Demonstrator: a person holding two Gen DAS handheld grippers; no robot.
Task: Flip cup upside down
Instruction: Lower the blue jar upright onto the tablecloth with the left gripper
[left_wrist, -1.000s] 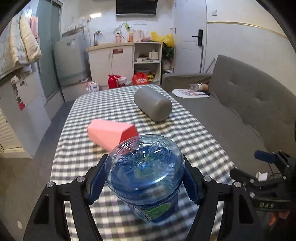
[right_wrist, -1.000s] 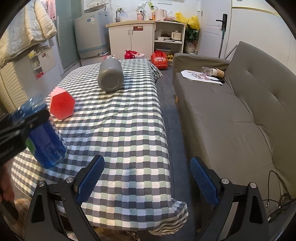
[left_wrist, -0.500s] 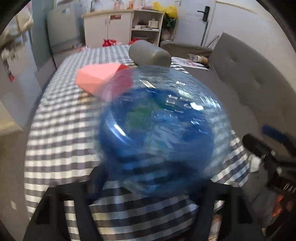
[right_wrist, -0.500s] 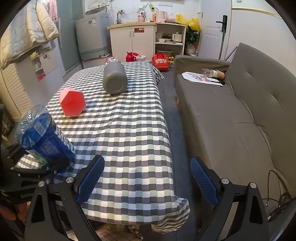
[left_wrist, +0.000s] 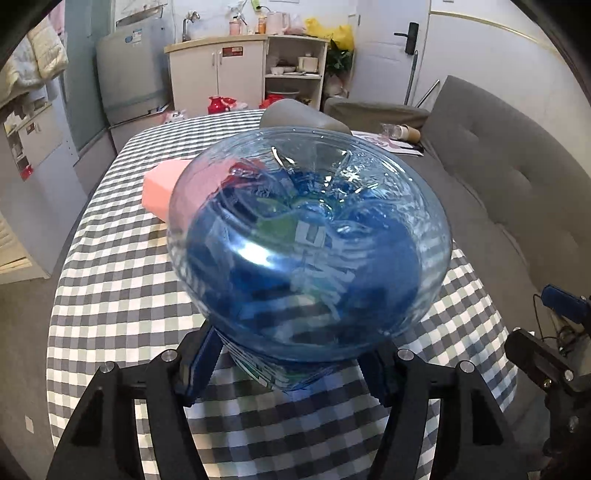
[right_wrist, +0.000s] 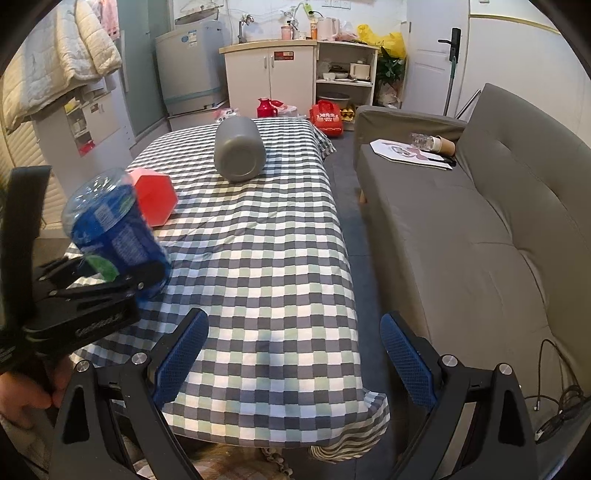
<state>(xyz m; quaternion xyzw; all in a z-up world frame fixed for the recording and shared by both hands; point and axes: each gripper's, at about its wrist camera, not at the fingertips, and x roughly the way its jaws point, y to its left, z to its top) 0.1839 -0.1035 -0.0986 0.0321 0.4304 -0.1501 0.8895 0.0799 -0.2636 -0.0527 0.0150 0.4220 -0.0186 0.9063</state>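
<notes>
Cup: a clear blue plastic cup (left_wrist: 306, 240) with a printed blue and green label fills the centre of the left wrist view, its closed base turned toward the camera. In the right wrist view the same cup (right_wrist: 114, 236) sits at the left of the frame, tilted, base pointing up and left, lifted over the near left part of the table.
Left claw: the left gripper (left_wrist: 291, 365) pinches the cup at its lower part, one blue pad on each side, low in the frame. From the right wrist view its black body is at lower left, with a bit of the person's hand (right_wrist: 22, 395) below it.
Right claw: the right gripper (right_wrist: 291, 354) is spread wide at the bottom of its own view, blue pads well apart, nothing between them, over the near edge of the table.
Table: a grey, white and green checked cloth (right_wrist: 266, 251) covers it and hangs over the near edge.
Red box: a pink-red hexagonal box (right_wrist: 157, 201) lies on its side just behind the cup, left of centre.
Grey cylinder: a grey cylinder (right_wrist: 239, 153) lies on its side further up the table, upper centre.
Sofa: a grey sofa (right_wrist: 480, 229) fills the right side, with papers (right_wrist: 410, 153) on its far seat.
Background: white cabinet (right_wrist: 271, 79) at top centre.
</notes>
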